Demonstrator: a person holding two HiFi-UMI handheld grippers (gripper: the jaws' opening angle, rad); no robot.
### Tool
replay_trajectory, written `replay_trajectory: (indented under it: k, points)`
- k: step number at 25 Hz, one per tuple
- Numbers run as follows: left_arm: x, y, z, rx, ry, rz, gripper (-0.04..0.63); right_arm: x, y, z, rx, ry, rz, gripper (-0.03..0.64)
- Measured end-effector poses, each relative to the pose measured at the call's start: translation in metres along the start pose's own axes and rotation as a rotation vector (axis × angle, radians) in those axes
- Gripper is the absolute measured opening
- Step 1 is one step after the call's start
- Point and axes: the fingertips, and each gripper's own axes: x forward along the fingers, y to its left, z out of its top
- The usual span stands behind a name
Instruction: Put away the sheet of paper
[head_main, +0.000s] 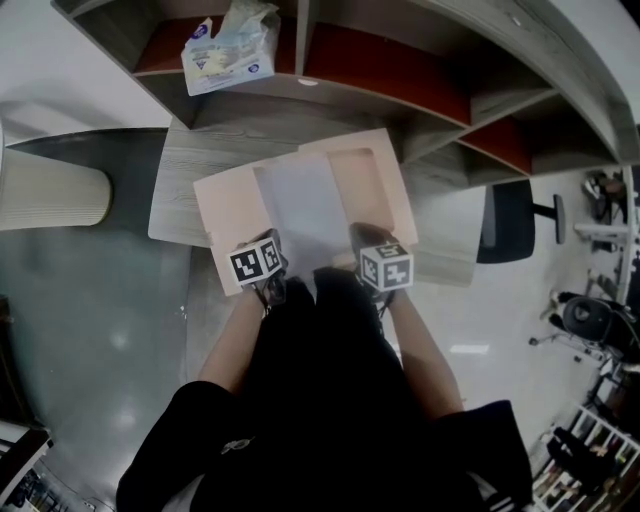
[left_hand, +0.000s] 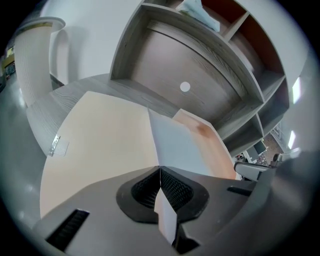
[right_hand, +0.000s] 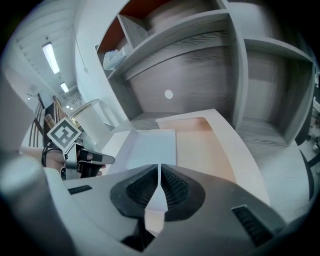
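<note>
A white sheet of paper (head_main: 303, 210) lies over an open pale peach folder (head_main: 225, 215) on the grey wood desk. My left gripper (head_main: 268, 262) is shut on the sheet's near left corner, and my right gripper (head_main: 366, 250) is shut on its near right corner. In the left gripper view the sheet (left_hand: 172, 145) runs out from the closed jaws of the left gripper (left_hand: 160, 192) across the folder (left_hand: 100, 140). In the right gripper view the sheet (right_hand: 150, 147) leaves the pinched jaws of the right gripper (right_hand: 159, 187), with the folder's pocket side (right_hand: 205, 145) to the right.
Grey shelving with red-brown backs (head_main: 400, 70) rises behind the desk; a tissue pack (head_main: 228, 48) sits in one compartment. A white cylindrical bin (head_main: 50, 190) stands at the left on the glossy floor. A black office chair (head_main: 510, 220) is at the right.
</note>
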Motion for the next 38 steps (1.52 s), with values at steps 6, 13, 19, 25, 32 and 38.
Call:
replay_trajectory:
  k: [6, 13, 19, 25, 32, 38]
  points:
    - [0.002, -0.007, -0.002, 0.006, 0.008, 0.010, 0.044, -0.001, 0.002, 0.002, -0.024, 0.012, 0.022, 0.032]
    - [0.005, -0.011, -0.003, -0.001, 0.008, 0.061, 0.044, 0.008, -0.002, -0.001, -0.028, 0.034, 0.097, 0.032]
    - [0.005, -0.014, -0.003, 0.031, 0.016, 0.110, 0.044, 0.014, -0.009, -0.006, -0.005, 0.035, 0.143, 0.032]
    - [0.007, -0.015, -0.004, 0.005, 0.015, 0.148, 0.046, 0.014, -0.018, -0.002, -0.020, 0.031, 0.183, 0.032]
    - [0.011, -0.018, -0.002, -0.031, -0.024, 0.187, 0.046, 0.015, -0.018, 0.000, -0.101, 0.055, 0.230, 0.032]
    - [0.013, -0.023, 0.001, -0.074, -0.063, 0.191, 0.046, 0.020, -0.015, 0.008, -0.158, 0.054, 0.277, 0.032]
